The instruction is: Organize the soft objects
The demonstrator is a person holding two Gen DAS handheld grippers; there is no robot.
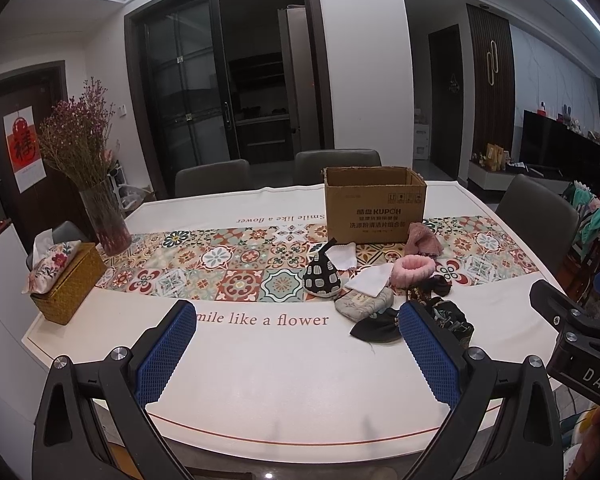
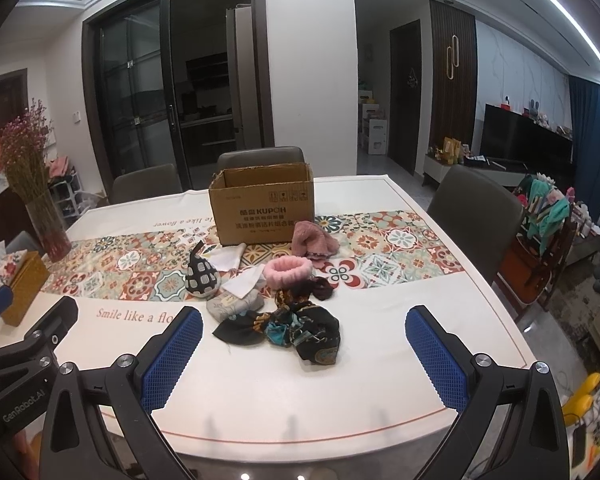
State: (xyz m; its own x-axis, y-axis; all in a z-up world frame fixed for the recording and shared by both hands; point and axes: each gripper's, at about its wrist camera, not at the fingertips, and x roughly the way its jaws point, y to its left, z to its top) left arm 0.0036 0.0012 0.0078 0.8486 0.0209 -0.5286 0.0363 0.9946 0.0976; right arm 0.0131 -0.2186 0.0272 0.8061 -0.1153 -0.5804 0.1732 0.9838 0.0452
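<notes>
A pile of soft items lies on the table in front of an open cardboard box [image 2: 262,208] [image 1: 374,208]. It holds a dark patterned scarf [image 2: 300,330], a pink fluffy band [image 2: 288,270] [image 1: 414,267], a pink cloth [image 2: 312,238] [image 1: 422,240], a black-and-white spotted pouch [image 2: 202,276] [image 1: 322,276], a grey pouch [image 2: 234,304] [image 1: 364,304] and white cloths [image 2: 242,280] [image 1: 370,280]. My right gripper [image 2: 304,316] is open, just short of the scarf. My left gripper [image 1: 298,312] is open over bare tablecloth, left of the pile.
A glass vase of dried flowers [image 1: 102,216] and a woven tissue box [image 1: 66,280] stand at the table's left end. Grey chairs [image 2: 476,216] surround the table. The patterned runner [image 1: 220,264] crosses the middle. The right gripper's body [image 1: 576,340] shows at the left view's edge.
</notes>
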